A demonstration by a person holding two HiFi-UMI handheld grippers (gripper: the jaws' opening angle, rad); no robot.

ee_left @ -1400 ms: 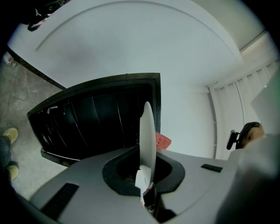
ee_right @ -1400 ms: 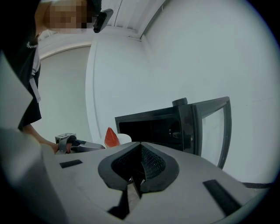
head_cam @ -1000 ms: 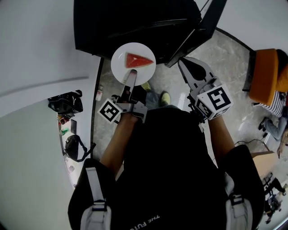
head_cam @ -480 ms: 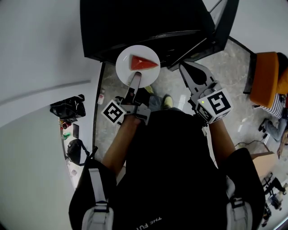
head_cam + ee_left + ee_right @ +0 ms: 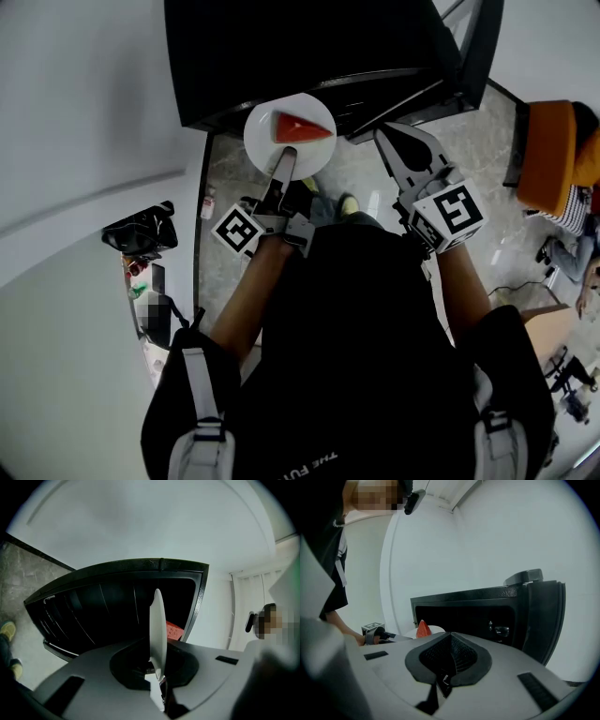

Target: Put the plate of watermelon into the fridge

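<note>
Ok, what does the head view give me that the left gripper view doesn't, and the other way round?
Head view only: the right gripper, shut and empty, and a top-down look at the watermelon slice lying on the white plate.
Left gripper view only: the plate seen edge-on, clamped between the left gripper's jaws, and the fridge's dark interior.
Both: the plate, the slice and the open black fridge just ahead.

black T-shirt point(image 5: 356, 319) | grey shoulder straps point(image 5: 199, 386) | left claw point(image 5: 285, 159), right claw point(image 5: 386, 133): grey, marker cubes point(image 5: 236, 232)
</note>
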